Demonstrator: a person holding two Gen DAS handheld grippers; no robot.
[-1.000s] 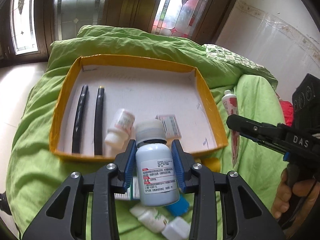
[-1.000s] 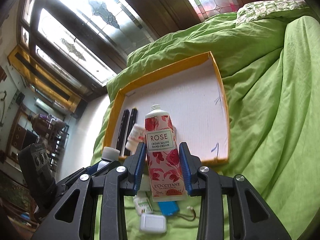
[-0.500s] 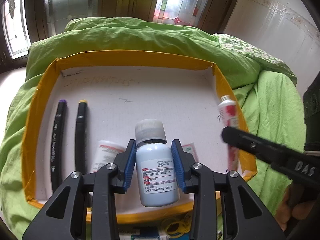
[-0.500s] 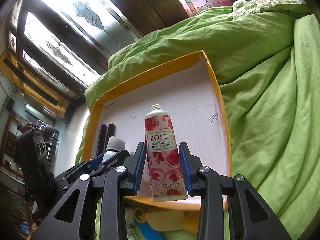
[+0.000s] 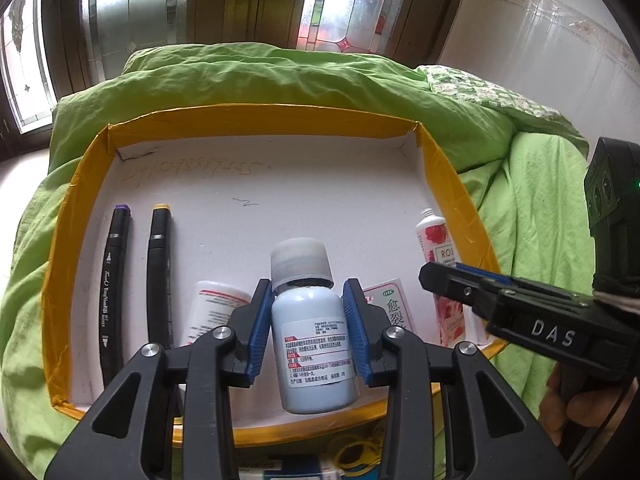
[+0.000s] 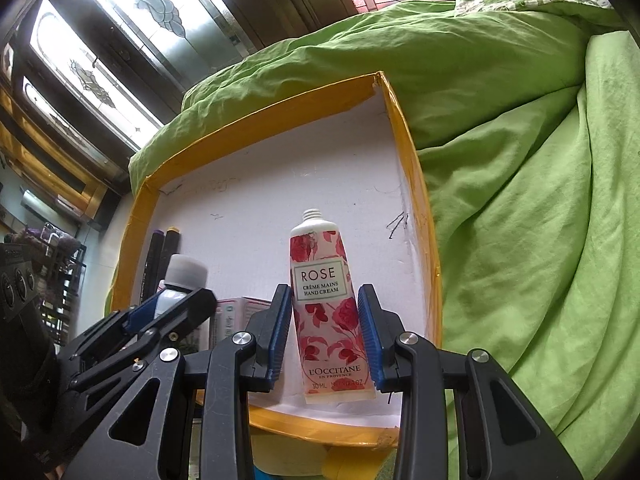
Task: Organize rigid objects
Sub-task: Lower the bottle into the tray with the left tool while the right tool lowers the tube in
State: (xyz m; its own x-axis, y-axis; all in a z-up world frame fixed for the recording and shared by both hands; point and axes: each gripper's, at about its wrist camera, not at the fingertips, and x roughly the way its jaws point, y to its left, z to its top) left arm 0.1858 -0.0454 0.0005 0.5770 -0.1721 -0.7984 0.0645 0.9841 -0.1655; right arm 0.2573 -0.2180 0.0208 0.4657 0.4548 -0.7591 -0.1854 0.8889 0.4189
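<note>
My left gripper [image 5: 308,320] is shut on a pale blue bottle [image 5: 316,348] with a white cap, held over the near edge of a white tray with a yellow rim [image 5: 444,168]. My right gripper [image 6: 324,332] is shut on a rose-print hand cream tube [image 6: 324,304], held over the tray's near right part [image 6: 412,152]; the tube also shows in the left wrist view [image 5: 436,244]. The left gripper and bottle [image 6: 182,280] show at the left of the right wrist view.
In the tray lie two black markers [image 5: 116,280] [image 5: 160,272] at the left, a small white bottle [image 5: 212,308] and a small box [image 5: 394,308]. The tray sits on a green duvet [image 5: 240,76]. Loose items, among them yellow rings [image 5: 356,450], lie before the tray's near edge.
Both grippers have moved forward from the pile in front of the tray to above the tray's near part, each still holding its object.
</note>
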